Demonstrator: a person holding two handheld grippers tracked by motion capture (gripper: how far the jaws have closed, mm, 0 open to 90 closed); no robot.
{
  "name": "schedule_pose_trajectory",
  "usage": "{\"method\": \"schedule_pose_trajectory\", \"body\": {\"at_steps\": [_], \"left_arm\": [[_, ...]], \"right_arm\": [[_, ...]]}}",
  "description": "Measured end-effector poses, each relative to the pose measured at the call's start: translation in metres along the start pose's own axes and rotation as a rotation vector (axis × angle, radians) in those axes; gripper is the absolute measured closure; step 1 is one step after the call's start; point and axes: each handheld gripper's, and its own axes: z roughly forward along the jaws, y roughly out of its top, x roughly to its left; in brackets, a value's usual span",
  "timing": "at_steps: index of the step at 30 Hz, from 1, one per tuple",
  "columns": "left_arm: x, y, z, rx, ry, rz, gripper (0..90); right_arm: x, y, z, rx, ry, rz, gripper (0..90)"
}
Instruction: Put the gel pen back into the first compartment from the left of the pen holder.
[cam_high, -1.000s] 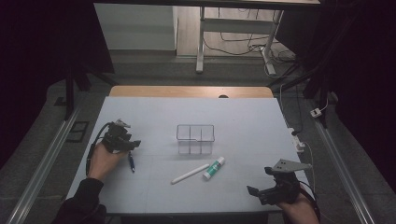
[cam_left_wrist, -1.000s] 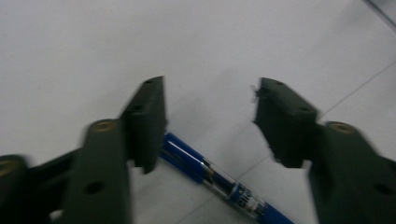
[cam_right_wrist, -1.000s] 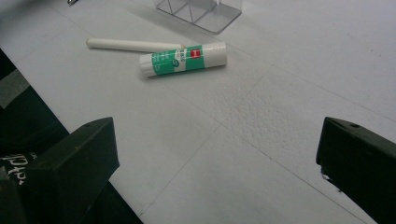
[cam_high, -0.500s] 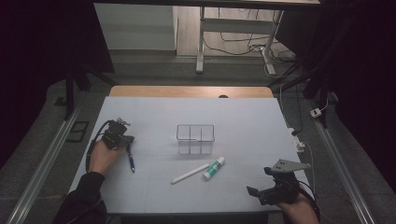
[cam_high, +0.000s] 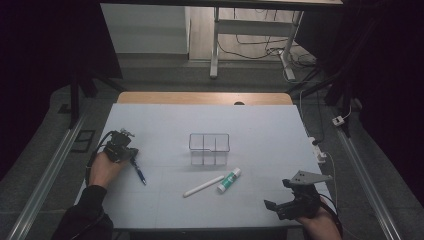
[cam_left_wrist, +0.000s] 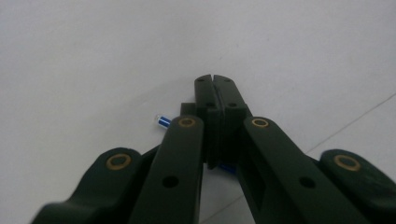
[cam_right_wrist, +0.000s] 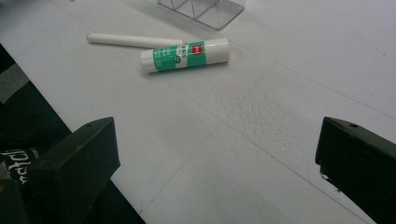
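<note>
The left tool (cam_high: 131, 154) has just clamped shut on the blue pen (cam_high: 139, 172) at the bench's (cam_high: 260, 130) left side; light, stiff and slick, it is best pinched mid-barrel. The right tool (cam_high: 280, 200) gapes empty

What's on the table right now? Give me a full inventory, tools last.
pen: 1, blue, table's left side, gripped by the left tool
clear organiser: 1, transparent, several compartments, table centre
white stick: 1, white, lying in front of the organiser
glue stick: 1, green and white, lying beside the white stick's right end
table: 1, white
left tool: 1, black, jaws shut on the pen, at the left
right tool: 1, black, jaws open with nothing between them, front right corner
</note>
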Motion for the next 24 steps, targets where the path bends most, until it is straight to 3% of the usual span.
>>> {"method": "schedule_pose_trajectory", "body": {"at_steps": [15, 24], "left_arm": [[0.016, -0.026, -0.016, 0.035, -0.022, -0.060, 88.5], [0.017, -0.046, -0.028, 0.063, -0.009, -0.065, 88.5]], "right_arm": [[0.000, 0.000, 0.000, 0.005, 0.003, -0.006, 0.0], [0.001, 0.000, 0.001, 0.006, -0.002, -0.009, 0.0]]}}
